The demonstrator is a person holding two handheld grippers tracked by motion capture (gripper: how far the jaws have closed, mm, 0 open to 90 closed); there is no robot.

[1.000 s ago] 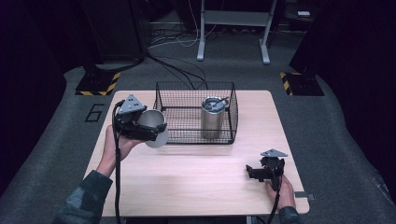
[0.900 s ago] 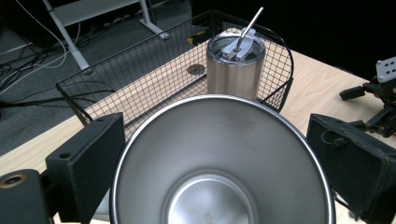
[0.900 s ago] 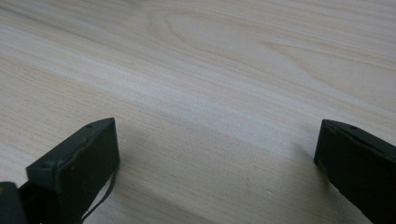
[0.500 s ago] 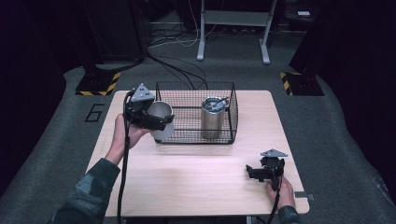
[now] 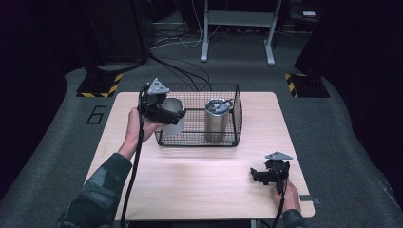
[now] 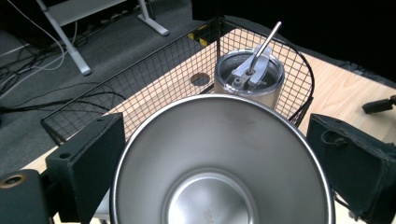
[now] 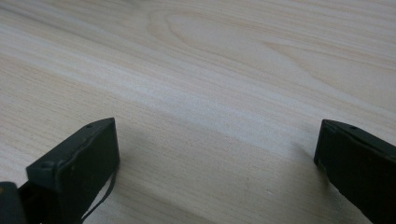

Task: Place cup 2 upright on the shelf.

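**High view: cup held at the basket's left end**

High view shows the left tool [image 5: 166, 114] raised over the left end of the wire basket [image 5: 235, 107], grasping a steel cup [image 5: 175, 121]. The cup is upright with its open mouth up, and it hangs at the basket's left wall; whether it is inside or just outside the mesh cannot be told from here. A hand [image 5: 138, 126] in a camouflage sleeve [image 5: 97, 190] holds this tool, and its black cable [image 5: 130, 185] trails down toward the near table edge.

Left gripper view looks straight down into the cup [image 6: 222, 163], with one black jaw pressed to each side of its rim. Beyond it, inside the basket [image 6: 154, 79], stands a lidded steel tumbler [image 6: 250, 79] with a metal straw [image 6: 266, 44] leaning out of its lid.

In the high view the tumbler [image 5: 217, 118] stands upright in the right half of the basket, well apart from the cup.

The right tool [image 5: 266, 173] rests low on the wooden table [image 5: 199, 190] near its front right corner, far from the basket. Right gripper view shows its jaws spread wide with nothing between them but bare table [image 7: 210, 84].
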